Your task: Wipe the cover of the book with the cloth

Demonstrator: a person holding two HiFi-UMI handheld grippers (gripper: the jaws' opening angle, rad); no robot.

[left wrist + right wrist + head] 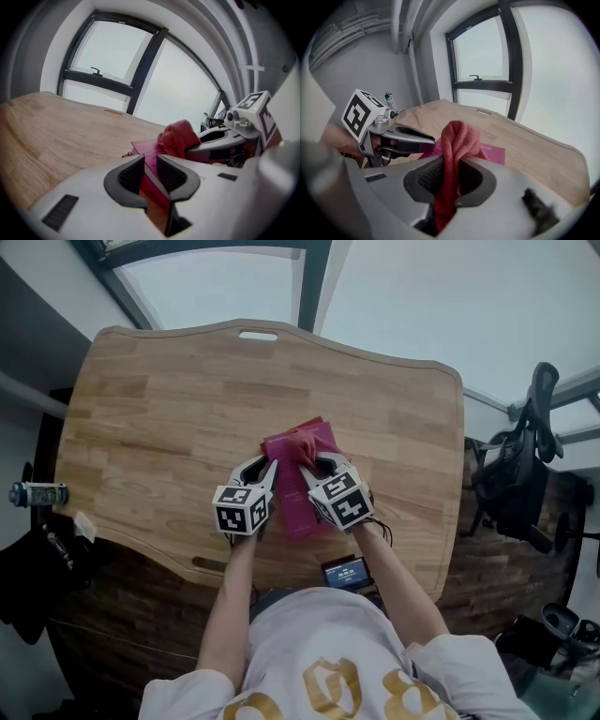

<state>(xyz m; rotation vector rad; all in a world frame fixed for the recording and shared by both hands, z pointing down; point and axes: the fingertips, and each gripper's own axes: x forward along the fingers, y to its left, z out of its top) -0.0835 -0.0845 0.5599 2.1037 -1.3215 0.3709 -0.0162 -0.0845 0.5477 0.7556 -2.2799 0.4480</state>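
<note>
Jaws of the left gripper [150,161] stand narrow, pinching the near edge of the book [143,146]; left gripper view shows the magenta cover running away from them, flat on the bench [56,126]; the red cloth [178,138] sits bunched on the cover just ahead and to the right, at the tip of the right gripper [199,146].

Right gripper view: those jaws are closed on a fold of the cloth, which humps up between them and touches the cover; bare cover lies beyond and to the right.

Head view: book near the bench middle, long axis running away from the person; cloth at the far end, both grippers at the near half; right one is the wiper, left looks like the anchor; likely next stroke is along the long axis, back toward the person.
</note>
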